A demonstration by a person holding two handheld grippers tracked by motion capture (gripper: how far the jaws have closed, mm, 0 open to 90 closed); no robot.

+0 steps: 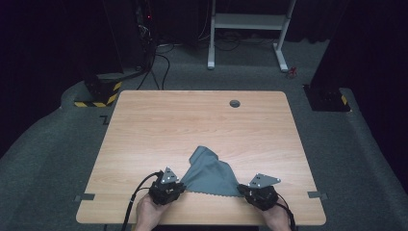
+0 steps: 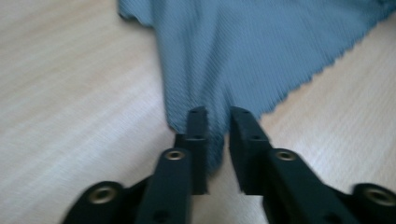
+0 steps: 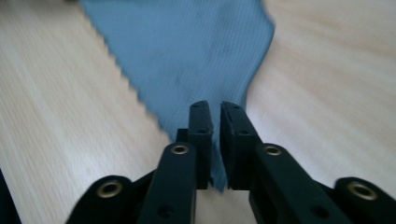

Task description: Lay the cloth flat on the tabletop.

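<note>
high view: both hands low at the table's near edge. left gripper and right gripper each pinch a near corner of the grey ribbed cloth, jaws nearly closed; its zigzag-cut edge spans between them on pale woodgrain.

In the high view, even light from above brightens the table, while the floor and room beyond fall off into near-black. Shadows are soft and short, and no glare shows on the wood. Both gripper views are bright but smeared: the grey cloth and wood grain blur, the black tongs staying sharper.
</note>
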